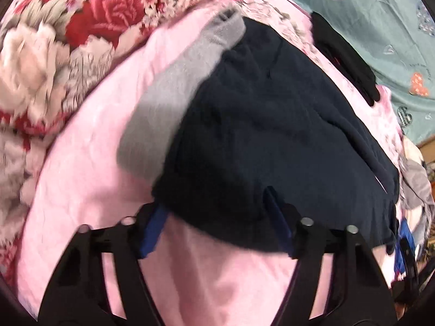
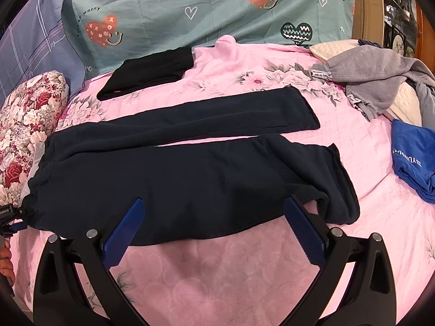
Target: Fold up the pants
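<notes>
Dark navy fleece pants [image 2: 190, 174] lie spread flat on the pink bed sheet [image 2: 244, 271], waist to the left, two legs running right. My right gripper [image 2: 214, 217] is open, its blue fingers [image 2: 304, 233] over the near edge of the near leg, touching nothing. In the left wrist view the pants' waist end [image 1: 272, 135] fills the middle. My left gripper [image 1: 214, 217] is open at the waist hem, with the cloth edge lying between and over its blue fingertips [image 1: 155, 228]. The left gripper also shows at the far left of the right wrist view [image 2: 16, 222], by the waist corner.
A folded black garment [image 2: 149, 73] lies behind the pants. A grey garment [image 2: 375, 78] and a blue one [image 2: 413, 157] lie at the right. A floral pillow [image 2: 24, 125] sits at the left. A grey cloth [image 1: 174, 100] lies beside the waist. A teal heart-print sheet [image 2: 190, 5] is behind.
</notes>
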Action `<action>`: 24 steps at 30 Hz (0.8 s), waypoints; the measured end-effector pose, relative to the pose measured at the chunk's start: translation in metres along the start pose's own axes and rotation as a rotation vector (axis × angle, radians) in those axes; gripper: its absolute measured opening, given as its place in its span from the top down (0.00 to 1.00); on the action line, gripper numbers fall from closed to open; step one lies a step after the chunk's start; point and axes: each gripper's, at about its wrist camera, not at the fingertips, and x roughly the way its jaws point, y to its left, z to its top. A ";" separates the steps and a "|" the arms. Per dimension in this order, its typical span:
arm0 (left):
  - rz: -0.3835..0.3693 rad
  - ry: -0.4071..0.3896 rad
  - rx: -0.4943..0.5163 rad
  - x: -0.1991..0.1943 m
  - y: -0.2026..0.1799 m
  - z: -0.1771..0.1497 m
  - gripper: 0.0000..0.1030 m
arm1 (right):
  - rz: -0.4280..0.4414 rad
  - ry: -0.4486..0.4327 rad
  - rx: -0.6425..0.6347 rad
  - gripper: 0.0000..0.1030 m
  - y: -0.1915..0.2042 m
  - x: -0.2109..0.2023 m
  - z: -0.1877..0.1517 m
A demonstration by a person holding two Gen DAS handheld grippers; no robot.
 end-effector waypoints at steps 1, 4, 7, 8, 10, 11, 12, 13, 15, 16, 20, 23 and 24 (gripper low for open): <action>0.014 -0.010 0.004 0.001 -0.002 0.003 0.67 | 0.000 0.004 0.004 0.01 -0.001 0.002 0.000; 0.013 -0.047 0.014 -0.003 -0.013 0.009 0.92 | -0.004 0.014 0.016 0.01 -0.007 0.005 0.002; 0.051 -0.117 0.082 -0.016 -0.030 0.005 0.93 | -0.019 0.011 0.038 0.01 -0.027 0.000 0.008; 0.051 -0.134 0.092 -0.020 -0.034 0.004 0.93 | -0.057 0.001 0.058 0.01 -0.041 -0.004 0.010; 0.046 -0.141 0.085 -0.024 -0.034 0.003 0.93 | -0.150 -0.008 0.100 0.01 -0.071 -0.011 0.013; 0.035 -0.137 0.073 -0.024 -0.031 0.004 0.93 | -0.201 -0.003 0.128 0.01 -0.090 -0.014 0.014; 0.026 -0.130 0.060 -0.022 -0.030 0.006 0.93 | -0.232 0.001 0.149 0.01 -0.102 -0.016 0.013; 0.024 -0.126 0.055 -0.021 -0.030 0.006 0.93 | -0.262 0.009 0.181 0.01 -0.120 -0.016 0.011; 0.025 -0.118 0.055 -0.017 -0.030 0.007 0.93 | -0.279 0.043 0.248 0.01 -0.147 -0.012 0.005; 0.024 -0.115 0.055 -0.017 -0.031 0.007 0.93 | -0.262 0.061 0.293 0.01 -0.158 -0.009 0.002; 0.008 -0.106 0.038 -0.011 -0.032 0.010 0.93 | -0.124 0.110 0.373 0.08 -0.169 0.009 -0.004; -0.003 -0.104 0.032 -0.009 -0.033 0.012 0.93 | -0.094 0.154 0.308 0.22 -0.159 0.033 0.005; -0.009 -0.106 0.033 -0.009 -0.034 0.012 0.93 | -0.080 0.178 0.304 0.24 -0.158 0.042 0.007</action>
